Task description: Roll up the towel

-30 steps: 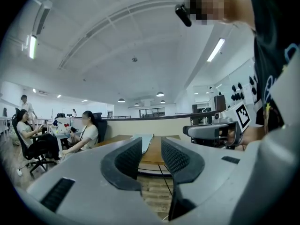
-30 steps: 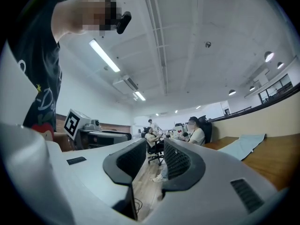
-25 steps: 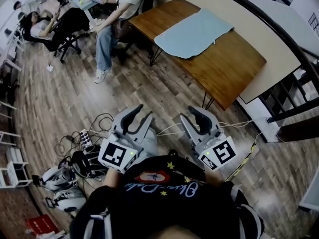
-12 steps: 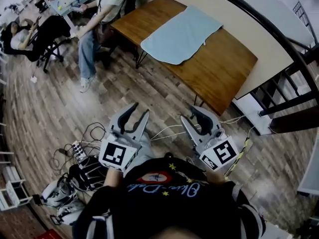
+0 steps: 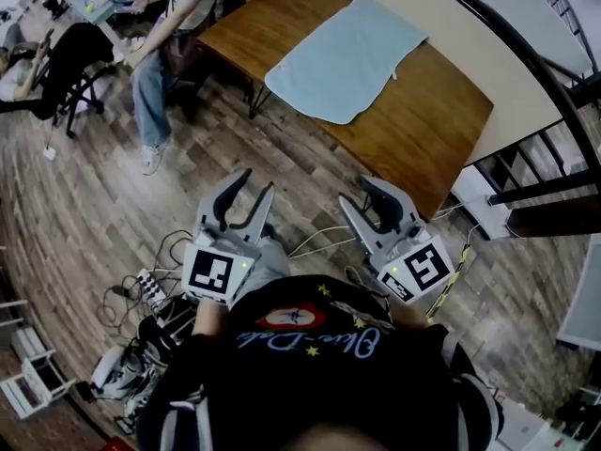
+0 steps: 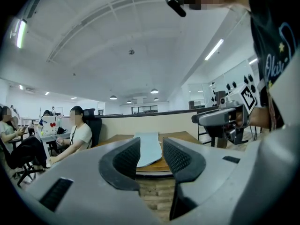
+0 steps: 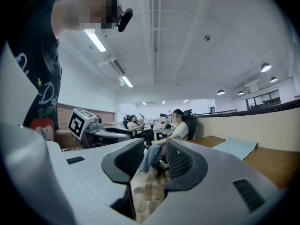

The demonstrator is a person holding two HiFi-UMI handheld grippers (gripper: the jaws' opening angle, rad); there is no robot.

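Lying flat on smooth wooden table (image 5: 441, 130), soft pale-blue towel (image 5: 347, 59), left claw (image 5: 254, 184) and right claw (image 5: 355, 194) empty, jaws just opening.

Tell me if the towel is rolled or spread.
Spread. The light blue towel lies flat and open across the wooden table, with no rolled edge visible.

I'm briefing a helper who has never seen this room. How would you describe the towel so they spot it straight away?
Find the long wooden table standing against the beige low wall, across the plank floor. On its top lies the towel, spread flat. It is a pale blue cloth and the only thing seen on that brown tabletop.
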